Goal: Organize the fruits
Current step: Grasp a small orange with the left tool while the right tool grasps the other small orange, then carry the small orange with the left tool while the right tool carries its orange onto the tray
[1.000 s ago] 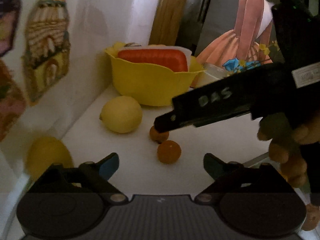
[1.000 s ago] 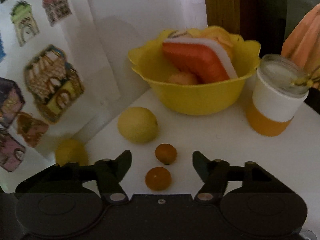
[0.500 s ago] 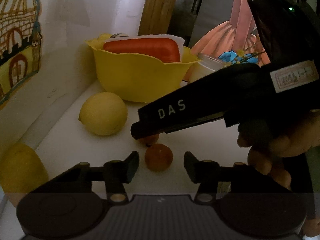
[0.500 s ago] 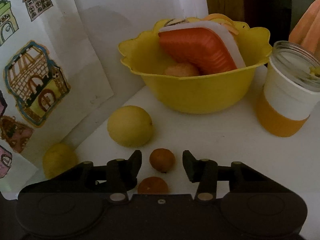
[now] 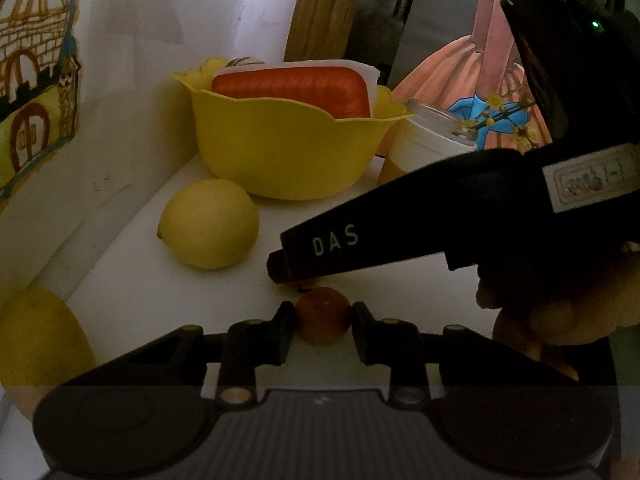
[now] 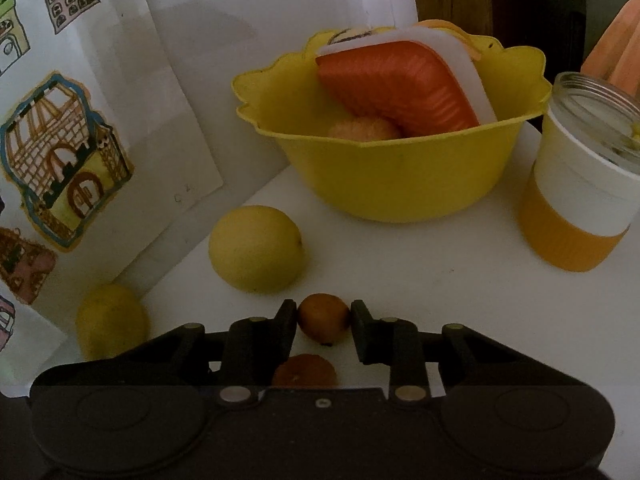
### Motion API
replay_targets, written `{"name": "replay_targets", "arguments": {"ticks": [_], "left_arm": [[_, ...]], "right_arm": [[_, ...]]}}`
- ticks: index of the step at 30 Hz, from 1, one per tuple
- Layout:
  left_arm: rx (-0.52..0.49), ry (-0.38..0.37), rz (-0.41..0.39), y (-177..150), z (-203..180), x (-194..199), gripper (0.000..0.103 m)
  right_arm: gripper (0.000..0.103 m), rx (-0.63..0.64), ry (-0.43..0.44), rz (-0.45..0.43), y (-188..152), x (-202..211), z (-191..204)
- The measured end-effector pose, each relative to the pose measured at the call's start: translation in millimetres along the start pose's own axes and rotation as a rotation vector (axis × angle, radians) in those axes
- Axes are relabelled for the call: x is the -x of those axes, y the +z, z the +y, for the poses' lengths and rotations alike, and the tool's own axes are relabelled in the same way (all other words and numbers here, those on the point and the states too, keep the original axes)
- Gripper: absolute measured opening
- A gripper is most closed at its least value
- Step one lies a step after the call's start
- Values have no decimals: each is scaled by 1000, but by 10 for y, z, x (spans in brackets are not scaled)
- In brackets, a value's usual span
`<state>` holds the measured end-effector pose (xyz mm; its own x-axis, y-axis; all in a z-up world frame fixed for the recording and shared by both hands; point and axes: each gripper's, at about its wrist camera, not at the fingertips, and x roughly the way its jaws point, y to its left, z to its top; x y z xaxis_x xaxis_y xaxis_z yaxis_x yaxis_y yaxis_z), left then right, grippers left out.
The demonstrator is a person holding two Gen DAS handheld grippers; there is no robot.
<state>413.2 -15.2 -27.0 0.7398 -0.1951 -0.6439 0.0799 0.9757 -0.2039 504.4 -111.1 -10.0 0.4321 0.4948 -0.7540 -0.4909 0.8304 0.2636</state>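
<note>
- Right gripper (image 6: 323,322) fingers (image 6: 286,330) pinch a small orange fruit (image 6: 323,323) on the white counter (image 6: 420,264).
- Second small orange fruit (image 6: 304,372) lies just behind.
- Lemon (image 6: 255,248) nearby — before the yellow bowl (image 6: 400,176).

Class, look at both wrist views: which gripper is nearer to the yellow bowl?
The right gripper. It sits ahead, closed around the small orange that lies closer to the yellow bowl. The left gripper grips the nearer small orange, behind it.

Two lemons (image 6: 255,249) (image 6: 111,320), two small oranges (image 6: 323,318) (image 6: 304,371)
</note>
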Motion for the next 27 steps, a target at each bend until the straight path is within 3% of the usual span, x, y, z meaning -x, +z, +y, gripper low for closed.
{"name": "replay_targets", "arguments": {"ticks": [12,21,27], "left_arm": [[-21,-21,-23,-113,-51,378,32],[-31,-38,-53,-162,-254,875,32],[-54,-65,-57,-244,-541,1159,32]], "right_arm": [[31,-2,48,-45,-184,479,5],[31,3,73,-144,-490,1326,4],[31,-13,56,-182,-871,1931,-61]]}}
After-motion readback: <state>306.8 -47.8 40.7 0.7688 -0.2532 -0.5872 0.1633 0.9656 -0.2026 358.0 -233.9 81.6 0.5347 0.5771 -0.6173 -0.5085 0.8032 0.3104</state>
